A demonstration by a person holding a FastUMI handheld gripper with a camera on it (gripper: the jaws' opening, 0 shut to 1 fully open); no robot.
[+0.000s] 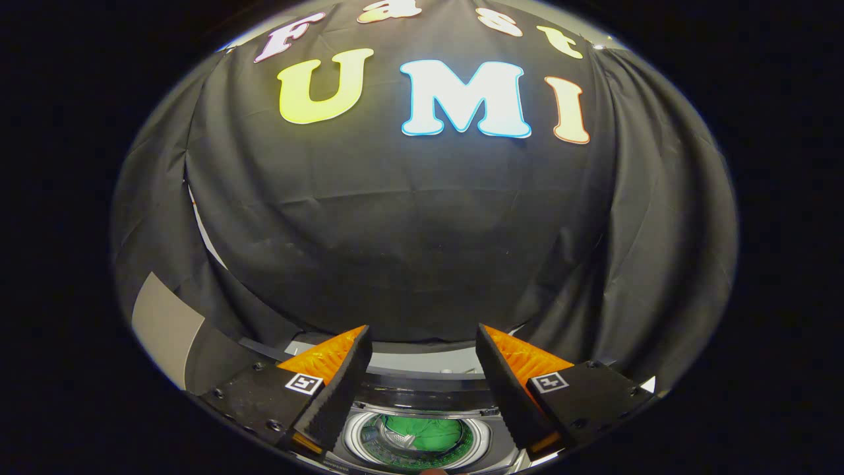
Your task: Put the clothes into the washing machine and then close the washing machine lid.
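Below, open tool [422, 340] over washer [422, 396], green clothes [425, 432] inside.

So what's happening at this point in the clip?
A person is holding the gripper above a top-loading washing machine, with the booth's black cloth wall beyond. The gripper's fingers are spread apart and hold nothing. Between and below them, a green garment already lies inside the drum. The opening is uncovered, so the lid does not look closed yet; that step appears to be what remains.
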